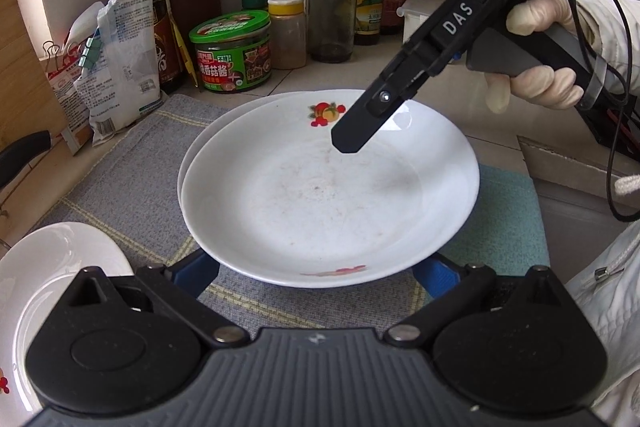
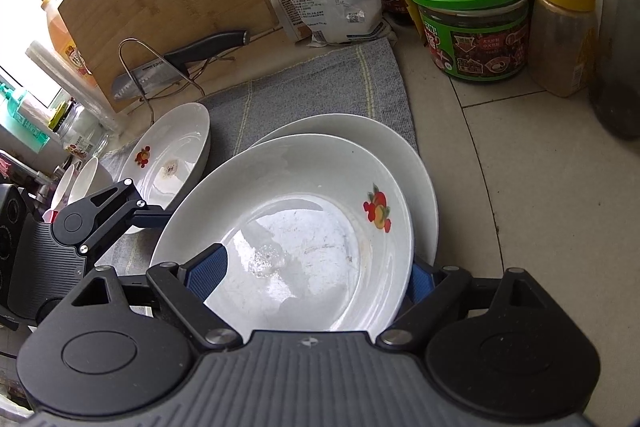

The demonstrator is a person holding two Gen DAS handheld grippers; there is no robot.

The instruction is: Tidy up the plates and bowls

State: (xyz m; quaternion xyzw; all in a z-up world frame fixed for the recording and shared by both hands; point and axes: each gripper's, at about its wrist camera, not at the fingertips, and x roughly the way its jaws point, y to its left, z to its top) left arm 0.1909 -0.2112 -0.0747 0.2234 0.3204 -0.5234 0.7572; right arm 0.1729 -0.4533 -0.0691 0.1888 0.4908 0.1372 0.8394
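**Fruit-print plate sits on a second plate between both tongs**

A white plate [image 1: 328, 187] with a red fruit motif rests on another white plate [image 2: 400, 147], both on a grey cloth [image 1: 132, 179] laid over the tiled surface [image 2: 520, 187]. The left tongs [image 1: 320, 277] straddle its near rim, blue pads [image 1: 200, 271] under the edge at either side; whether they press on it cannot be told. The right tongs [image 2: 316, 279] bracket the plate the same way, one pad over the inside, the other outside the rim, grip uncertain. A third plate [image 2: 172, 155] lies to the far left, beside a knife [image 2: 180, 63]. A green-lidded jar [image 1: 232, 51] stands beyond.
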